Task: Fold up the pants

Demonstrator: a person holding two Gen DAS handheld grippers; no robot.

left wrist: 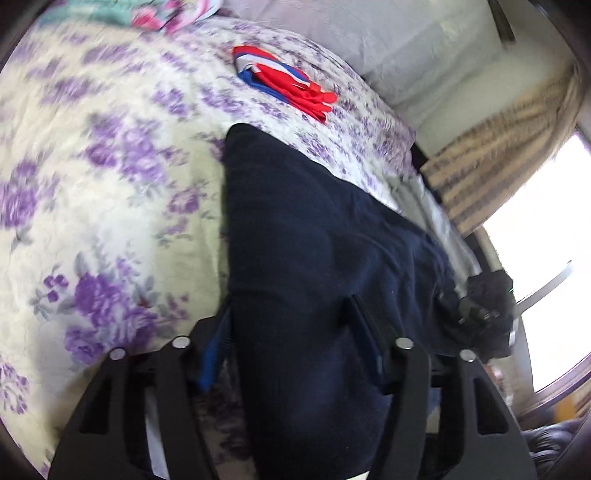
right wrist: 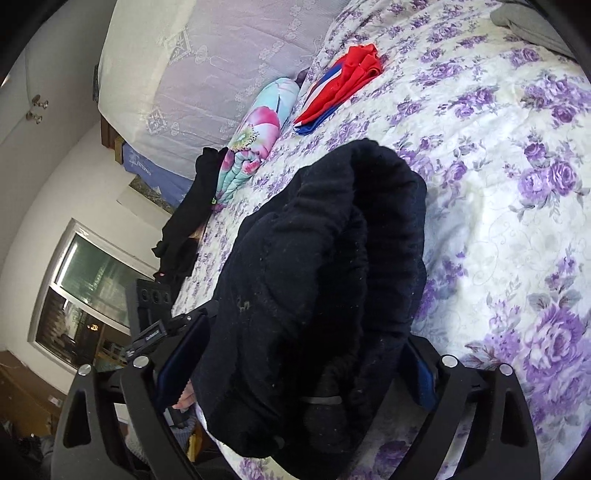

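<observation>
Your left wrist view is smeared: the purple flowers on the bedspread [left wrist: 110,184] blur into streaks, worst at the left edge. The dark pants [left wrist: 314,258] run off the bottom edge between the left claw [left wrist: 291,332] fingers, so you cannot see whether the pads press the cloth. In the right wrist view the bunched pants [right wrist: 314,277] cover the right claw [right wrist: 299,354] fingertips and the bed beneath; pad contact cannot be told. The grey cloth [right wrist: 524,22] is cut by the top edge.
</observation>
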